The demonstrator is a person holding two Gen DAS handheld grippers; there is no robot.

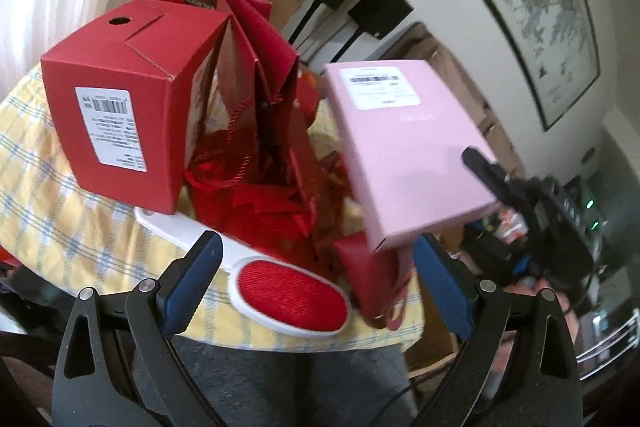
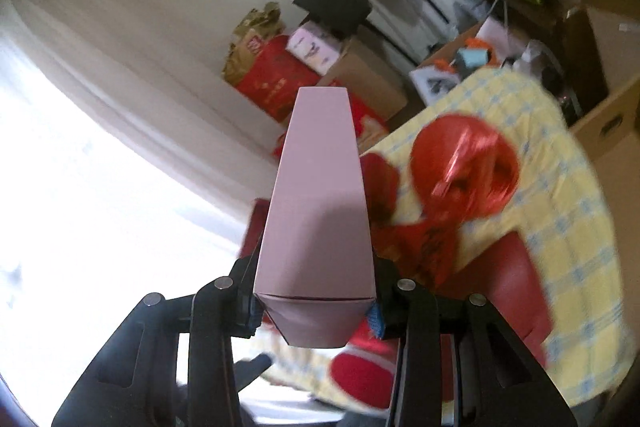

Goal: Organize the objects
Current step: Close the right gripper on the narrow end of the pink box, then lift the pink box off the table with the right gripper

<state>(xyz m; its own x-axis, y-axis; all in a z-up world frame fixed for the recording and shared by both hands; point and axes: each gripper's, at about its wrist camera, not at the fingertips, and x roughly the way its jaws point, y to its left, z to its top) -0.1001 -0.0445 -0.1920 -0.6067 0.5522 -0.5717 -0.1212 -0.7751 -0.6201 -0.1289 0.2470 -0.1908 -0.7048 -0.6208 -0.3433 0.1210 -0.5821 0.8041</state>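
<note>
My right gripper (image 2: 316,311) is shut on a long pink box (image 2: 320,207), its pads pressing the box's two sides near the close end. In the left wrist view the pink box (image 1: 404,151) hangs tilted above the table, white label up, with one of the right gripper's fingers (image 1: 486,167) on its right edge. My left gripper (image 1: 316,287) stands open and holds nothing, just above a white lint brush with a red pad (image 1: 292,297). A red carton (image 1: 120,107) and an open red gift bag (image 1: 260,99) stand behind the brush.
A yellow checked cloth (image 1: 60,227) covers the table. A small red pouch (image 1: 372,283) lies under the pink box. A knotted red plastic bag (image 2: 464,163) sits further along the table. Cardboard and red boxes (image 2: 280,83) are stacked by the wall. A framed picture (image 1: 540,15) hangs there.
</note>
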